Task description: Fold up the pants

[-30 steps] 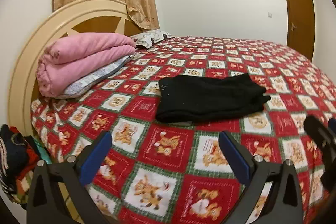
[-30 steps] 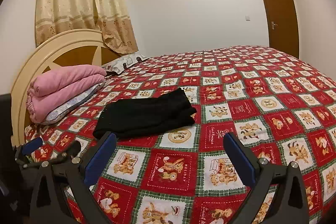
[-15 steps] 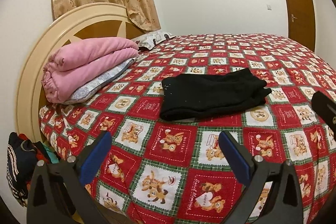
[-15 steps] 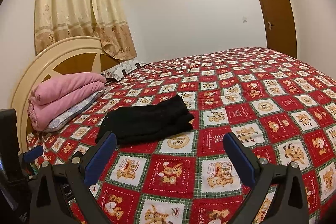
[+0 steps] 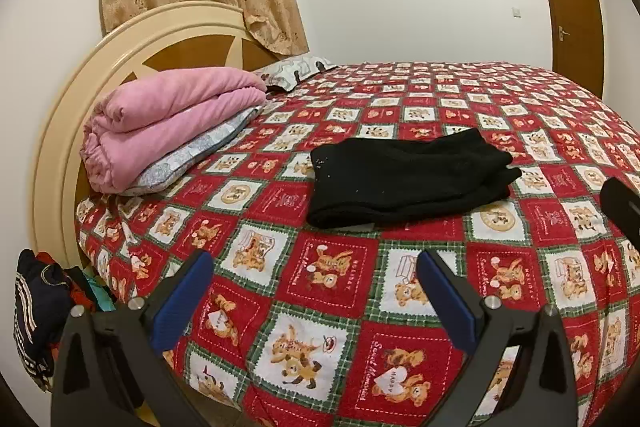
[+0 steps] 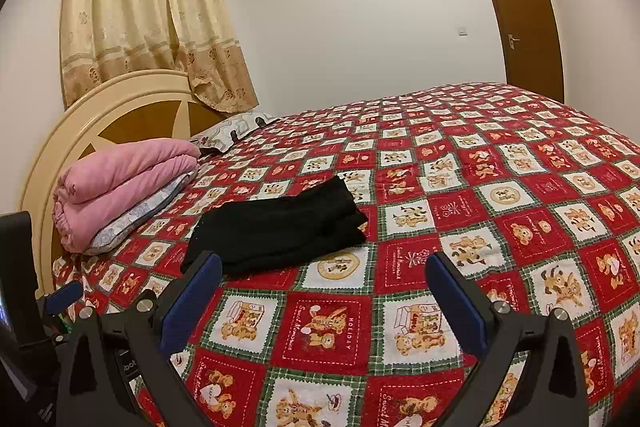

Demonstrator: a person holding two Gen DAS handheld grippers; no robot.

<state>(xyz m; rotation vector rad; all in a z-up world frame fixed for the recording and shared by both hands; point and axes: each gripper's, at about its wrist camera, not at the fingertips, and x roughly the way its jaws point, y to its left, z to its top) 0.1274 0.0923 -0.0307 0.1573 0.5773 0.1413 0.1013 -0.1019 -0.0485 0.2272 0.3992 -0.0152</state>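
Observation:
Black pants [image 5: 404, 183] lie folded into a flat rectangle on the red teddy-bear bedspread [image 5: 332, 291], also in the right wrist view [image 6: 276, 227]. My left gripper [image 5: 314, 287] is open and empty, held back from the pants over the bed's near edge. My right gripper [image 6: 322, 291] is open and empty, also short of the pants. The right gripper's edge shows at the right of the left wrist view [image 5: 620, 207]. The left gripper's blue fingertip [image 6: 62, 297] shows at the left of the right wrist view.
A folded pink blanket [image 5: 168, 119] on a pillow lies by the cream headboard [image 5: 60, 131]. A patterned pillow [image 5: 296, 69] sits behind it. Clothes [image 5: 36, 315] are piled beside the bed at lower left. A brown door [image 6: 520, 19] is at the far right.
Both grippers have pulled back and upward from the bed, so the pants look farther away. The pants have not moved. Both grippers stayed open.

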